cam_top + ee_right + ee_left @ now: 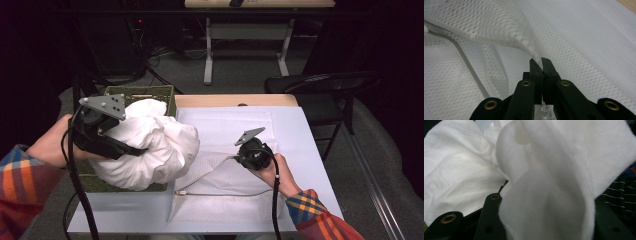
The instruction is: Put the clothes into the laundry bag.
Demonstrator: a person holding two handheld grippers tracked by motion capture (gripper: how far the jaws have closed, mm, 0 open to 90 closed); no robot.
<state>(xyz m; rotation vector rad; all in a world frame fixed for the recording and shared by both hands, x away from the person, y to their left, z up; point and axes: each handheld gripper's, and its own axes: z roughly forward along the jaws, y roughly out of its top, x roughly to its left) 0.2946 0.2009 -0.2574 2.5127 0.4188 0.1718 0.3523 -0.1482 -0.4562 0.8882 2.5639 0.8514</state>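
Note:
A bulky white cloth [160, 145] hangs over the green basket [150, 91] at the table's left. My left gripper [132, 150] is shut on it from the left, its jaws sunk into the folds. In the left gripper view the cloth [549, 170] bunches thickly between the two black jaws of that gripper [549, 220]. A white mesh bag [225, 202] lies flat on the table, its zipper [220, 194] running along the near side. My right gripper [542, 62] is shut on the bag's upper mesh layer [506, 37] and holds it up off the lower layer. That gripper [239, 157] sits mid-table.
The white-covered table [300, 130] ends close behind the bag, with a wooden strip [235, 100] at its far edge. A black folding chair [320, 82] stands beyond the right corner. A desk frame [245, 30] is farther back. Cables trail from both grippers.

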